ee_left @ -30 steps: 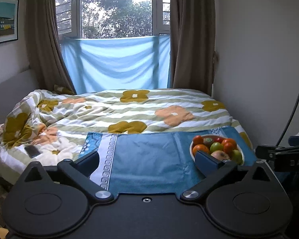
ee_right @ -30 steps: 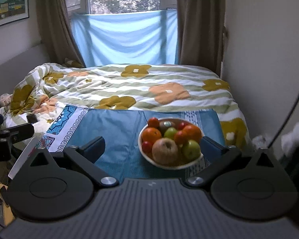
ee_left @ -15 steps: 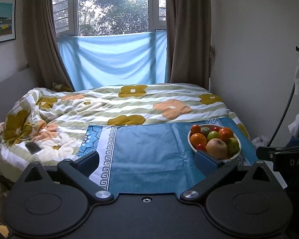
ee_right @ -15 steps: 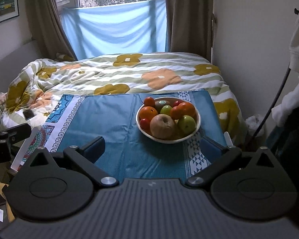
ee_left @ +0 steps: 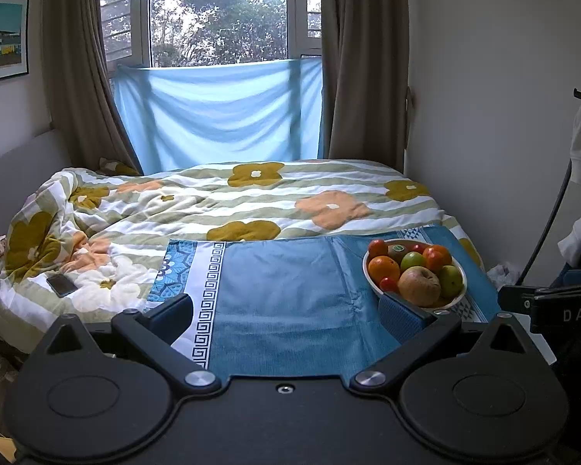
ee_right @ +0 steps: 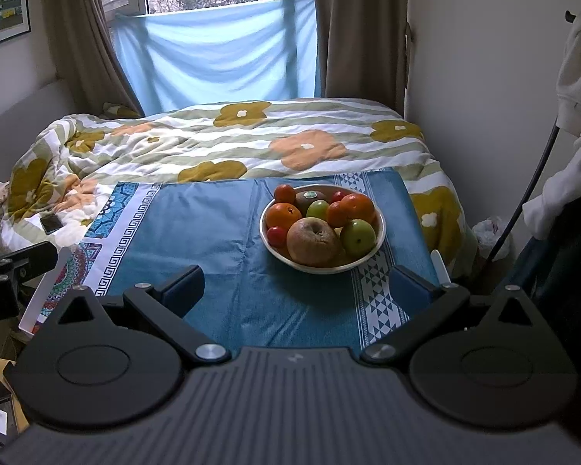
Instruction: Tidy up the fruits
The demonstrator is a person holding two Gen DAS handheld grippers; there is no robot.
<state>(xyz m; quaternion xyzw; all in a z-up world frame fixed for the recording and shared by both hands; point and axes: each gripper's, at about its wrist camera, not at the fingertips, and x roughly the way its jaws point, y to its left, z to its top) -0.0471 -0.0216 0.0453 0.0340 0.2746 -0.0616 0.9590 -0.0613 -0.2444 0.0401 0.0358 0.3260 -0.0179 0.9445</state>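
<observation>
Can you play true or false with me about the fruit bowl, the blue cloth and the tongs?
1. The bowl sits on the blue cloth. True.
2. The right tongs are squeezing an apple. False: they are open and hold nothing.
3. The big brownish apple is at the near side of the bowl. True.
4. The phone lies inside the bowl. False: it lies on the flowered quilt.
5. The left tongs are open. True.
</observation>
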